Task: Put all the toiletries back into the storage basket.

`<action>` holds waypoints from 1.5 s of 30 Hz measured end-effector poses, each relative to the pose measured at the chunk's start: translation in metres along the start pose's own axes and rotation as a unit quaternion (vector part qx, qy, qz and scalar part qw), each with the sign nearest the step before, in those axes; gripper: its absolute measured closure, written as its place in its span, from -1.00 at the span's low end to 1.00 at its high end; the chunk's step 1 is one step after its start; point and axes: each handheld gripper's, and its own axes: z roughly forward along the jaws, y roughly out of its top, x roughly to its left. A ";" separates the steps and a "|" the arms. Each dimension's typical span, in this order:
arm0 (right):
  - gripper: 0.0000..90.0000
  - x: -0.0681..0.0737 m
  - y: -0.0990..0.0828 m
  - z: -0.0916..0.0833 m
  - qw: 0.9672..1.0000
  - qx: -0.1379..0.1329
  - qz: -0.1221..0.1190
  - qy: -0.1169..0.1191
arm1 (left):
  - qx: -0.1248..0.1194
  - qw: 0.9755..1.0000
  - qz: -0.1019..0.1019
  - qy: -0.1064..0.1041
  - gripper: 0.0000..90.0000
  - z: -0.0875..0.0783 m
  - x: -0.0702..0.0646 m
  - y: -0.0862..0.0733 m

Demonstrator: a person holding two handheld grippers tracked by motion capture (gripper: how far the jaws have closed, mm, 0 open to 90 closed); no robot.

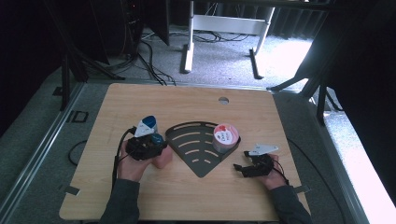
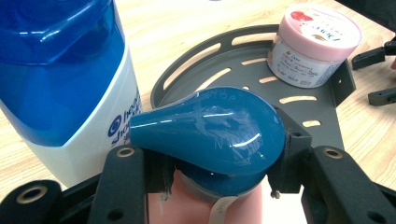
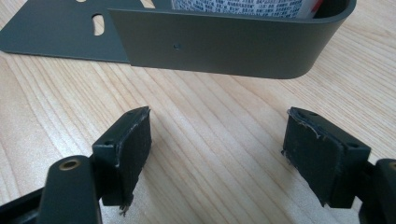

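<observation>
We have the pink round tub (image 1: 225,137) on the dark slotted corner tray (image 1: 196,161). Left fingers (image 2: 135,186) clench the teal-capped pink bottle (image 2: 210,128); right fingers (image 3: 128,140) hang released. The blue-and-white shampoo bottle (image 2: 70,84) waits beside.

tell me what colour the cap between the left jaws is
Teal blue cap, clearest in the left gripper view.

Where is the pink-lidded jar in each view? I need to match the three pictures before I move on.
High view: the pink-lidded jar stands right of centre, in the right corner of the dark slotted tray.
Left gripper view: upper right, jar on the tray's far corner.
Right gripper view: top edge, only a strip of its printed label shows above the tray's wall.
Shared landmark: the tray's raised corner wall beside the jar.
</observation>
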 end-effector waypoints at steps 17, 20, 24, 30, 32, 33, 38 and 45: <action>-0.48 0.000 0.000 0.000 1.000 0.000 0.000 0.000 | 0.002 1.000 0.011 0.012 0.17 -0.001 -0.006 0.001; -0.48 0.000 0.000 0.000 1.000 0.000 0.000 0.000 | 0.005 1.000 0.014 0.014 0.17 -0.002 -0.008 0.001; -0.48 0.000 0.000 0.000 1.000 0.000 0.000 0.000 | 0.008 1.000 0.012 0.009 0.17 -0.004 -0.008 0.000; -0.48 0.000 0.000 0.000 1.000 0.000 0.000 0.000 | 0.012 1.000 0.016 0.007 0.17 -0.006 -0.011 0.001; -0.48 0.000 0.000 0.000 1.000 0.000 0.000 0.000 | 0.011 1.000 0.017 0.005 0.17 -0.007 -0.012 0.002; -0.48 0.000 0.000 0.000 1.000 0.000 0.000 0.000 | 0.010 1.000 0.017 0.003 0.17 -0.008 -0.013 0.002; -0.48 0.000 0.000 0.000 1.000 0.000 0.000 0.000 | 0.012 1.000 0.022 -0.001 0.17 -0.008 -0.018 0.003; -0.48 0.000 0.000 0.000 1.000 0.000 0.000 0.000 | 0.012 0.999 0.029 -0.009 0.17 -0.009 -0.023 0.005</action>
